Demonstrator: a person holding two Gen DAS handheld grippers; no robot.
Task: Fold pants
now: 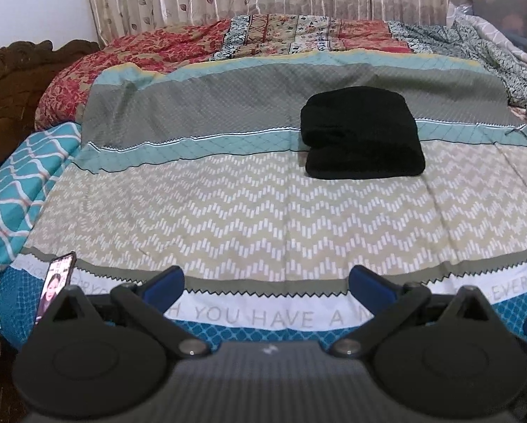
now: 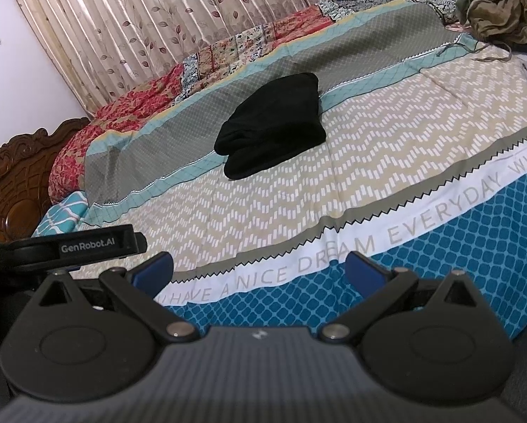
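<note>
Patterned bedspread (image 1: pixel 263 211) carries folded black pants (image 1: pixel 360 134); left hand-held gripper (image 1: pixel 267 282) and right hand-held gripper (image 2: pixel 260 271) hover wide apart, empty.

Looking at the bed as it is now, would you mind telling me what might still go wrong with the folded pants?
1. The black pants lie as a thick, soft bundle on the bedsheet; the layers might slump or spring open.
2. Both the left gripper and right gripper hang with jaws wide apart near the bed's edge, so reaching back in could nudge the fold askew.
3. The phone stands propped at the bed's edge beside the left gripper and could get knocked over.
</note>
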